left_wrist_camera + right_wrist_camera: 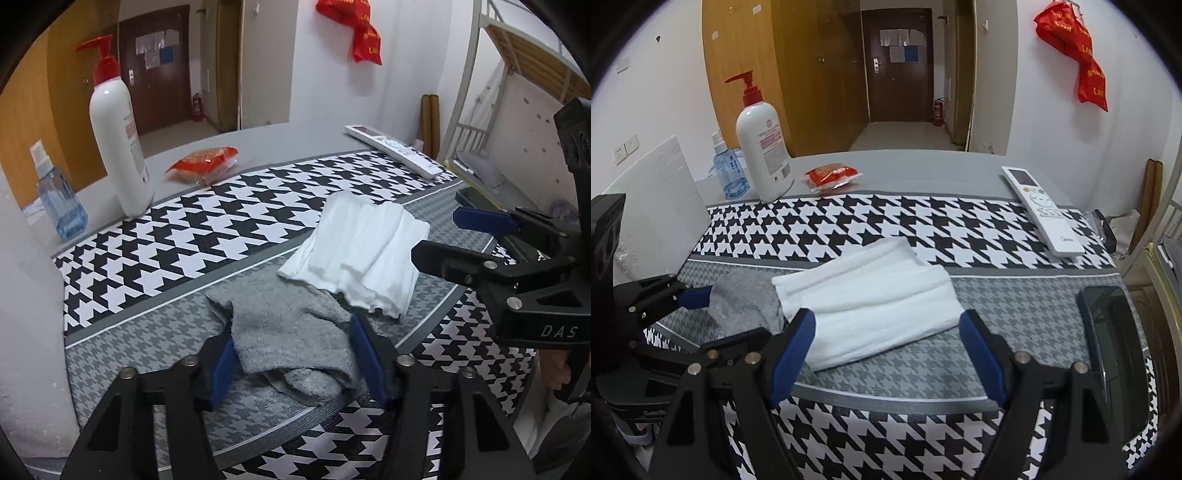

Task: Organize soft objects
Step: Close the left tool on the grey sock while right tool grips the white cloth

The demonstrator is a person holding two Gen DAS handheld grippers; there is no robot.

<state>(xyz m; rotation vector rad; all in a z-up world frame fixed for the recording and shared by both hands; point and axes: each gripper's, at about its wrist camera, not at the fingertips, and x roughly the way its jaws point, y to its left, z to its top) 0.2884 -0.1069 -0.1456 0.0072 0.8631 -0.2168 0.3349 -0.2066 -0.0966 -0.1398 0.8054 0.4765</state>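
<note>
Crumpled grey knit sock (pixel 291 343) on the houndstooth-covered tabletop (pixel 147 258), left gripper (pixel 291 365) fingers clenched on it; light, limp, grab mid-bunch. Folded white towel (pixel 864 295) at its 1 o'clock, right gripper (pixel 890 354) fingers released, straddling it. Only the right view shows the dark tray (pixel 1115 354) at 3 o'clock.

A gray sock (pixel 291 339) of fuzzy knit lies crumpled on the gray houndstooth band of the patterned cloth (pixel 155 258) that covers the bench. Its near end is folded over on itself, and its far end spreads flat toward the black-and-white band. A white towel (pixel 362 251), folded into a thick ribbed pad with several layered edges showing, lies just beyond the sock. One corner of the towel overlaps the sock's far edge, so the two touch.
</note>
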